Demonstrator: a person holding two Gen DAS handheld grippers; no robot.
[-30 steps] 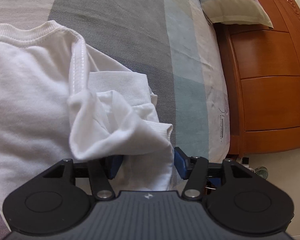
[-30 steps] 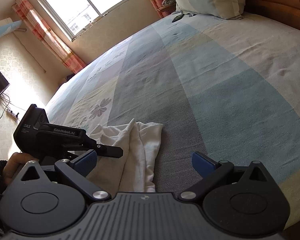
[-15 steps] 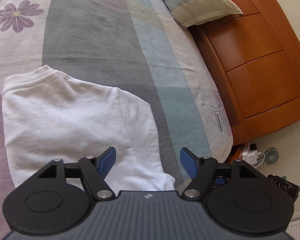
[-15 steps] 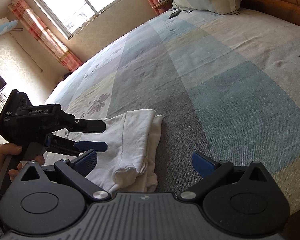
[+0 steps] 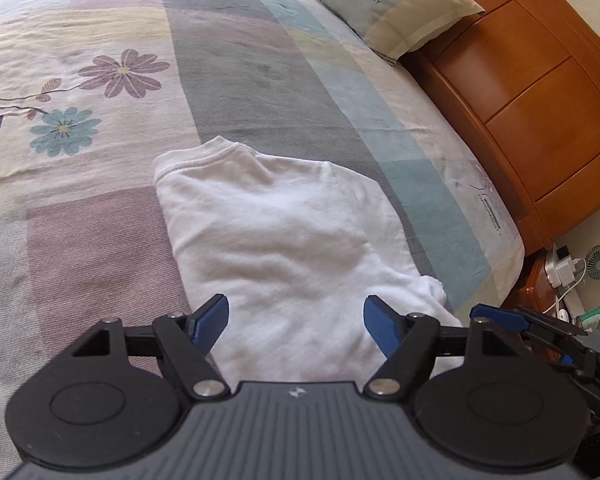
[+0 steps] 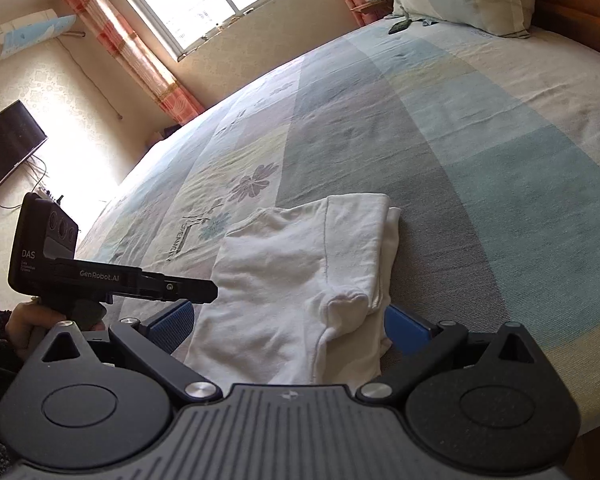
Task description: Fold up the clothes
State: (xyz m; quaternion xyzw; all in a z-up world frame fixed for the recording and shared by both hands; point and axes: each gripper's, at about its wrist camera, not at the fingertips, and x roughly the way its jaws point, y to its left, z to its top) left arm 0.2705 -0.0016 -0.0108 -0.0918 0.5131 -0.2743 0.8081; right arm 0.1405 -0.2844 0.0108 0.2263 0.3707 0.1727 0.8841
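So the white shirt (image 5: 284, 240) is lying folded up on the bed (image 5: 240, 60), spread flat on the patchwork bedspread with its ribbed collar edge at the far end from both sets of jaws.

The left gripper (image 5: 296, 320) hangs above the near end of the shirt, tilted down at it. Its jaws are opening, spread pretty wide, and nothing is pinched between them; the blue pads (image 5: 210, 322) don't touch the cloth, the shirt just shows through the gap below. From the right wrist view you can see that same gripper (image 6: 196, 294) coming in from the left side, held by a hand (image 6: 28, 324), with its tip just beside the shirt's left edge.

The right gripper (image 6: 288, 324) has its jaws wide apart too, holding nothing. The shirt (image 6: 300, 272) sits straight ahead between them, and a rolled-up sleeve bump is just in front of the right-hand pad.

Beyond the shirt, well ahead of both jaws, there's a pillow (image 5: 392, 4) at the head of the bed, against the wooden headboard (image 5: 520, 80).
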